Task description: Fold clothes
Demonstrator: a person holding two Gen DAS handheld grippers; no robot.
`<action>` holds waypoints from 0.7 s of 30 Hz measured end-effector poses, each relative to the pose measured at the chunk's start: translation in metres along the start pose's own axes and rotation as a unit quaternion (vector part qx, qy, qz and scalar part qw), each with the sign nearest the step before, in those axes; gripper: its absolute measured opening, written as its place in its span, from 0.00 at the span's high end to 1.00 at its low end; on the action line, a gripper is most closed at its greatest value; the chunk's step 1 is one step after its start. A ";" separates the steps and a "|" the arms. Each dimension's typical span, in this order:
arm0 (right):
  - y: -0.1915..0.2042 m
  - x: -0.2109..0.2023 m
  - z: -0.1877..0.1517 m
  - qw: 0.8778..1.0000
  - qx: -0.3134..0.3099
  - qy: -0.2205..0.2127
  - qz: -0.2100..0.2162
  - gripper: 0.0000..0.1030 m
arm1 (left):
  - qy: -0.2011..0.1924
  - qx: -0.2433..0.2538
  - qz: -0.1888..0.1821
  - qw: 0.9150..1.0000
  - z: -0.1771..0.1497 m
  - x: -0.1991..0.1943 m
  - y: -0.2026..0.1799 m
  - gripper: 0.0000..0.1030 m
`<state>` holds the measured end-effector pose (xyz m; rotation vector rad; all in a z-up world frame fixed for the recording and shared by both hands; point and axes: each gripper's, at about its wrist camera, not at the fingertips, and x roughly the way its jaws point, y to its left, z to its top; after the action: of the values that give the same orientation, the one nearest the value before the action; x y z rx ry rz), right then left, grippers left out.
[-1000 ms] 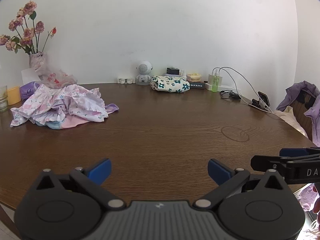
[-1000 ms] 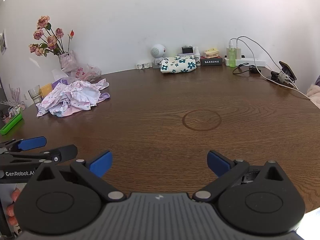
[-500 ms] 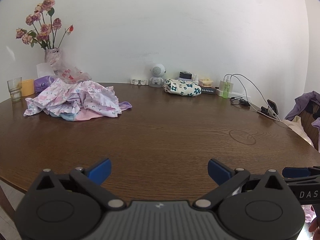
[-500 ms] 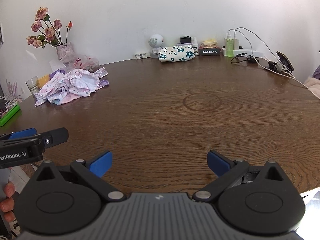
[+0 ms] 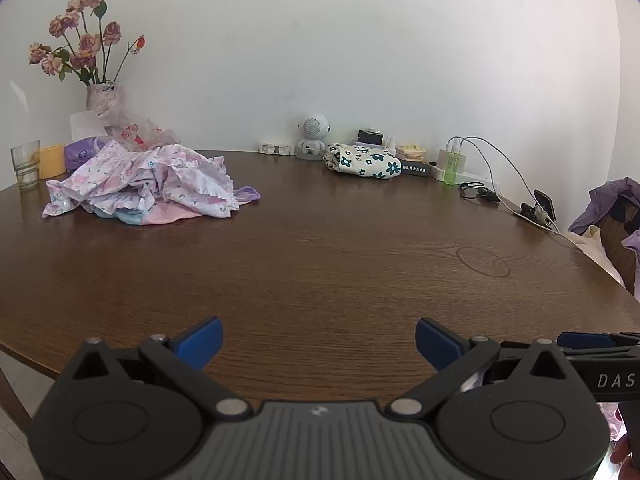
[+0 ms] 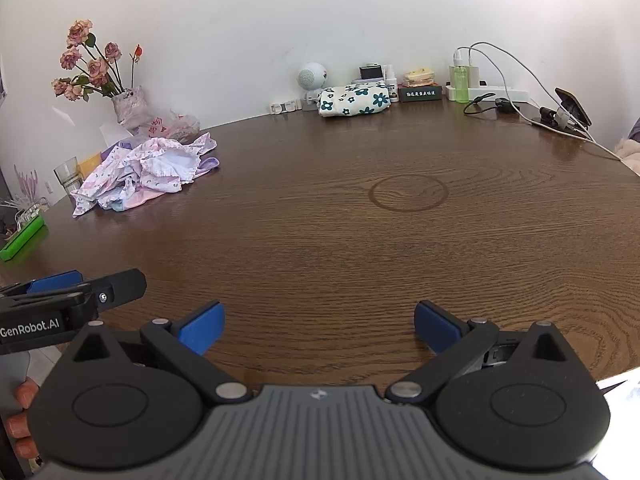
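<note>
left wrist view: left gripper (image 5: 318,338) is spread wide over the near edge of the brown table (image 5: 320,264) and grasps nothing. crumpled pile of clothes (image 5: 148,182) lies far to the left, near the vase of flowers (image 5: 100,96). folded flowered cloth (image 5: 362,161) sits by the wall.

right wrist view: right gripper (image 6: 318,326) is also spread wide and empty, well apart from the pile

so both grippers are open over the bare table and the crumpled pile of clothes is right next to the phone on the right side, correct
Not quite. The crumpled pile of clothes lies at the far left of the table, by the vase of roses, as the left wrist view shows; the phone is across on the right. The left gripper and right gripper are both open, holding nothing.
</note>
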<state>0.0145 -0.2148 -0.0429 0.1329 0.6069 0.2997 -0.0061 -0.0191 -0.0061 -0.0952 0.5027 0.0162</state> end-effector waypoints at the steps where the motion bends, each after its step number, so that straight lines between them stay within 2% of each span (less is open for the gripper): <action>1: 0.000 0.000 0.000 1.000 0.001 0.000 0.000 0.00 | 0.001 0.000 0.001 1.000 0.000 0.000 0.000 0.00; 21: 0.003 -0.001 -0.003 1.000 0.004 -0.003 0.007 0.00 | -0.004 0.000 -0.005 1.000 -0.003 -0.002 -0.001 0.00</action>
<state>0.0114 -0.2125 -0.0446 0.1462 0.6021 0.3102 -0.0093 -0.0205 -0.0074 -0.0978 0.4942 0.0074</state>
